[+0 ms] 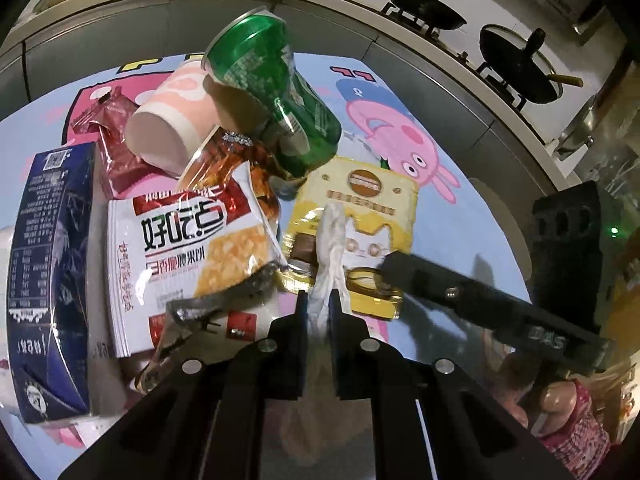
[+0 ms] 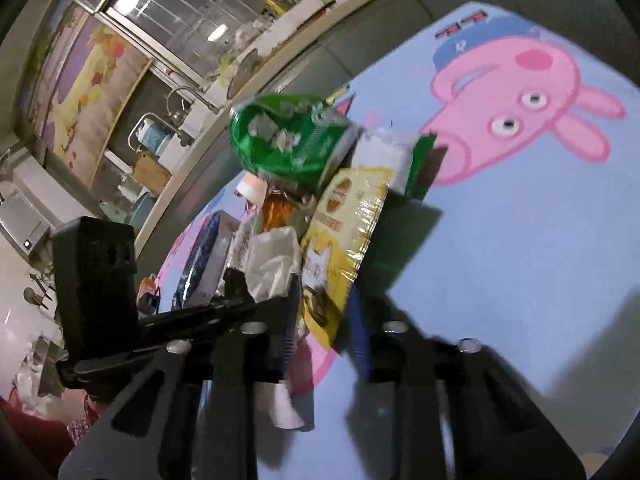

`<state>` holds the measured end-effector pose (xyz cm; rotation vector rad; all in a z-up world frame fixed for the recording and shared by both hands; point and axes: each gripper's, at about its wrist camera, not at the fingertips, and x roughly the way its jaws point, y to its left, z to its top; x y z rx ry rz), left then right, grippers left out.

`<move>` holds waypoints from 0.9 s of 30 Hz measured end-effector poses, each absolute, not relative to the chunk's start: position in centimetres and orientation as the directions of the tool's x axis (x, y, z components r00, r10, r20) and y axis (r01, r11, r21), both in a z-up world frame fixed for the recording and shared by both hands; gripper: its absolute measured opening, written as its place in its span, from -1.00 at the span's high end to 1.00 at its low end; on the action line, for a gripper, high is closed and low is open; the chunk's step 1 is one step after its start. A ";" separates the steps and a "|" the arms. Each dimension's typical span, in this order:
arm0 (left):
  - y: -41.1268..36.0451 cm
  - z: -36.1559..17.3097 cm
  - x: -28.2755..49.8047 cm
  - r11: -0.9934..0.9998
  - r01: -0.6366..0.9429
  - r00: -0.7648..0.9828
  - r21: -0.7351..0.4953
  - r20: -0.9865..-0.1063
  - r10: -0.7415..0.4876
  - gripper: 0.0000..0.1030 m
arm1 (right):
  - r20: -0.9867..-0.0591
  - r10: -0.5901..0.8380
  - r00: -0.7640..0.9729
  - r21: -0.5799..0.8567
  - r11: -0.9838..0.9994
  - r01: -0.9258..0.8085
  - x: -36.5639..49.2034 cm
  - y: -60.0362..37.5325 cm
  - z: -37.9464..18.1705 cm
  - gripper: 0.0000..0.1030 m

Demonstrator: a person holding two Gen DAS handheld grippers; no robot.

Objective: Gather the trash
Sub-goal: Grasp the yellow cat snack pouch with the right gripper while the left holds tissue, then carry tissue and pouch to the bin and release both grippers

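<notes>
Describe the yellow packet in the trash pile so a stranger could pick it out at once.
Find the light blue cartoon-pig tablecloth and the trash heaped on it. At the heap's right edge, below the crushed green can, lies the flat yellow packet. It alone is yellow, with a white cartoon cat face, and the right gripper is closing on its edge.

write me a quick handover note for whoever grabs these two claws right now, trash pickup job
Left claw: shut on the twisted white plastic bag, held over the table.
Right claw: closed around the edge of the yellow cat snack packet; the view is blurred.
Still on the blue cartoon tablecloth: green crushed can, pink paper cup, white cracker wrapper, navy box, red wrapper.
Done: nothing visibly bagged yet.
Left: open the bag, drop the yellow packet in, then clear the pile.
</notes>
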<state>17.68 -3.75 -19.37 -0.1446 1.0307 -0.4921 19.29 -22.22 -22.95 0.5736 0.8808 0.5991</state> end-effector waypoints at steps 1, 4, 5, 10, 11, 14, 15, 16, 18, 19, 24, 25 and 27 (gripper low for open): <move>-3.7 -19.3 17.6 0.882 0.323 0.415 -0.343 -0.786 -0.457 0.80 | -0.524 0.693 0.496 0.689 0.687 -0.232 19.3 -22.4 -23.1 0.95; -3.6 -19.1 17.4 0.880 0.319 0.409 -0.351 -0.787 -0.462 0.81 | -0.491 0.688 0.534 0.709 0.672 -0.213 18.5 -23.3 -22.5 0.98; -3.7 -18.9 17.2 0.878 0.323 0.408 -0.354 -0.784 -0.467 0.81 | -0.485 0.682 0.548 0.709 0.673 -0.210 18.1 -23.8 -22.2 0.98; -5.5 -17.6 16.2 0.857 0.379 0.407 -0.348 -0.769 -0.492 0.81 | -0.461 0.642 0.612 0.695 0.691 -0.201 15.1 -26.8 -21.1 0.99; -6.2 -17.4 16.2 0.853 0.391 0.403 -0.346 -0.769 -0.496 0.81 | -0.465 0.620 0.632 0.683 0.706 -0.190 14.3 -27.7 -21.0 0.99; -9.0 -16.9 16.6 0.834 0.432 0.374 -0.343 -0.773 -0.512 0.80 | -0.469 0.549 0.691 0.663 0.736 -0.135 12.7 -31.0 -20.9 0.99; -10.0 -16.8 16.7 0.825 0.446 0.361 -0.346 -0.774 -0.519 0.81 | -0.468 0.528 0.708 0.661 0.742 -0.116 12.4 -32.2 -20.8 0.99; -11.6 -16.5 17.0 0.811 0.469 0.345 -0.349 -0.773 -0.532 0.80 | -0.463 0.498 0.733 0.659 0.747 -0.091 11.9 -33.8 -20.7 0.99; -14.5 -15.9 17.4 0.789 0.508 0.328 -0.346 -0.769 -0.548 0.80 | -0.453 0.445 0.772 0.655 0.754 -0.051 11.1 -36.7 -20.4 0.99; -16.4 -15.3 17.7 0.774 0.535 0.324 -0.338 -0.764 -0.558 0.80 | -0.454 0.404 0.794 0.644 0.764 -0.021 10.7 -38.3 -20.1 0.99; -25.4 -12.8 19.7 0.708 0.624 0.318 -0.331 -0.720 -0.617 0.80 | -0.489 0.218 0.844 0.552 0.827 0.106 9.3 -44.5 -19.0 0.99; -26.5 -12.6 20.2 0.700 0.631 0.317 -0.335 -0.712 -0.626 0.80 | -0.497 0.191 0.846 0.534 0.836 0.124 9.1 -45.3 -19.0 0.99; -29.4 -12.4 21.3 0.686 0.645 0.320 -0.337 -0.695 -0.644 0.80 | -0.518 0.150 0.842 0.500 0.852 0.156 8.7 -46.7 -19.4 0.98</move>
